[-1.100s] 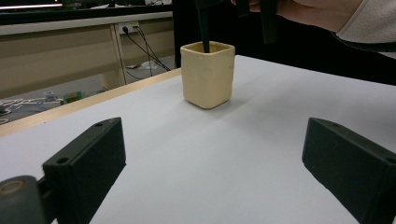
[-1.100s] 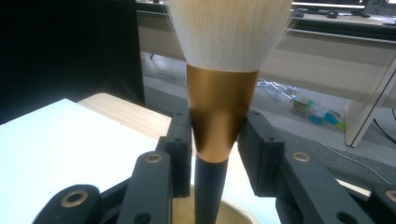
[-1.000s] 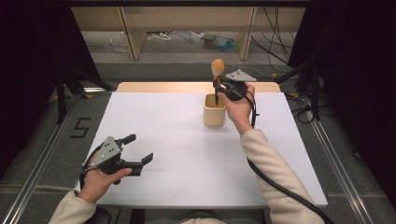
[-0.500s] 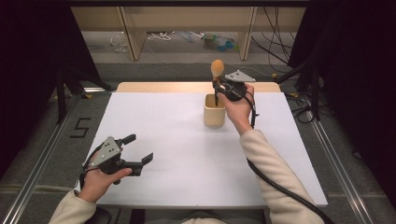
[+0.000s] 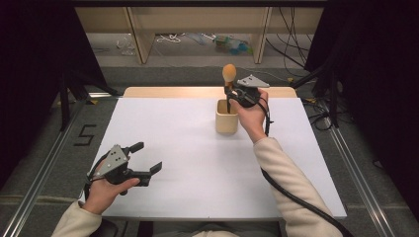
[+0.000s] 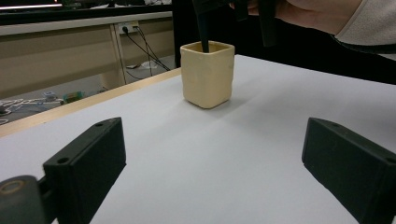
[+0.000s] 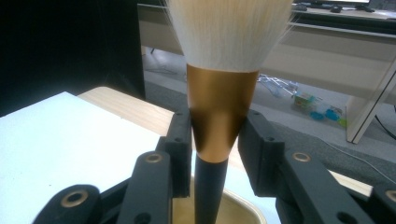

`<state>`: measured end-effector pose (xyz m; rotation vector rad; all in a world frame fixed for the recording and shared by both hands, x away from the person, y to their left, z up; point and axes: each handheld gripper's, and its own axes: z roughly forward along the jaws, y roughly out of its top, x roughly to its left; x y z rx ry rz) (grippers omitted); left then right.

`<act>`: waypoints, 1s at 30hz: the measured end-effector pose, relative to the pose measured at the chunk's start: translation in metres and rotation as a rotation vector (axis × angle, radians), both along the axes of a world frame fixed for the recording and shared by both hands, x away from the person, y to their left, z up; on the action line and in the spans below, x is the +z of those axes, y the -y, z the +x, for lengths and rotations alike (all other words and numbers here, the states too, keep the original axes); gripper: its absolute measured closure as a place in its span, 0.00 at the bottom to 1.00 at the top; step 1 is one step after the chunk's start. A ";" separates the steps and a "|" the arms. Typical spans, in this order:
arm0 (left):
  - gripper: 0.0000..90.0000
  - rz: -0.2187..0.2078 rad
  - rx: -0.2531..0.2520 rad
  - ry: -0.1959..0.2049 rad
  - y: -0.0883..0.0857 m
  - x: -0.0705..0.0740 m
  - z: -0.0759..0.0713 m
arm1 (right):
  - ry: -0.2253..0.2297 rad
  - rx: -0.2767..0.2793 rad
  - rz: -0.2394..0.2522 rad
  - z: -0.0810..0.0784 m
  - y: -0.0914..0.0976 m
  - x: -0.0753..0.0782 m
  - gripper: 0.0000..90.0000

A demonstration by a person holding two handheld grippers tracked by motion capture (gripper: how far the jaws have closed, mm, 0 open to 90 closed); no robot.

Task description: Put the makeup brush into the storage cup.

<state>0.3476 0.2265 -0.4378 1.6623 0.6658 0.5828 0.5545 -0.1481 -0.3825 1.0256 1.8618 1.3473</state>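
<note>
Brush (image 7: 219,93) bristle tips cut off by right gripper view's top edge, handle's lower end hidden inside cup (image 5: 227,118); cup's floor not visible; right gripper (image 5: 236,93) cropped at left gripper view's top.

Square cream ceramic cup (image 5: 227,118) stands on the white table (image 5: 197,163), toward its far edge, slightly right of centre. Black-handled makeup brush with copper ferrule (image 5: 229,81) stands upright in the cup, head above the rim. Right gripper (image 5: 236,94) just behind-right of cup, jaws either side of the brush. Left gripper (image 5: 143,160) near-left, well apart.
</note>
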 end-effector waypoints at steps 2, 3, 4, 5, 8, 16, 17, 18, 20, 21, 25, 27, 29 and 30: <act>0.07 0.003 0.001 0.000 0.000 0.000 0.000 | -0.003 0.000 0.000 0.000 0.000 -0.001 0.74; 0.07 -0.002 -0.001 0.001 0.000 0.000 0.000 | -0.004 0.000 0.000 0.000 0.000 -0.001 0.74; 0.07 -0.002 -0.001 0.001 0.000 0.000 0.000 | -0.007 0.002 -0.002 0.000 0.000 -0.001 0.74; 0.07 0.004 0.002 -0.002 0.000 0.000 0.000 | -0.002 -0.001 0.000 0.000 -0.001 -0.002 0.74; 0.07 0.000 0.003 0.000 0.000 0.000 0.000 | -0.004 0.001 0.001 0.000 -0.001 -0.002 0.74; 0.07 0.010 0.003 -0.007 -0.001 0.000 0.000 | -0.011 0.000 -0.006 0.001 -0.001 -0.004 0.74; 0.07 0.009 0.003 -0.006 -0.001 0.000 0.000 | -0.011 0.001 -0.007 0.001 -0.001 -0.004 0.74; 0.07 0.008 0.003 -0.005 -0.001 0.000 0.000 | -0.012 0.000 -0.006 0.001 -0.001 -0.004 0.74; 0.07 0.007 0.002 -0.006 0.000 0.000 0.000 | -0.013 0.003 -0.007 0.001 -0.001 -0.004 0.74; 0.07 0.010 0.004 -0.006 0.000 0.000 0.000 | -0.010 0.006 -0.003 0.001 -0.002 -0.004 0.74; 0.07 0.006 0.002 -0.005 0.000 0.000 0.000 | -0.011 0.002 -0.005 0.001 -0.002 -0.005 0.74; 0.07 0.007 0.003 -0.006 0.000 0.000 0.000 | -0.009 0.001 -0.008 0.001 -0.002 -0.005 0.74; 0.07 0.004 0.001 -0.004 0.000 0.000 0.000 | -0.011 0.002 -0.008 0.001 -0.002 -0.006 0.74; 0.07 0.006 0.002 -0.004 0.000 0.000 0.000 | -0.014 0.000 -0.013 0.001 -0.002 -0.006 0.74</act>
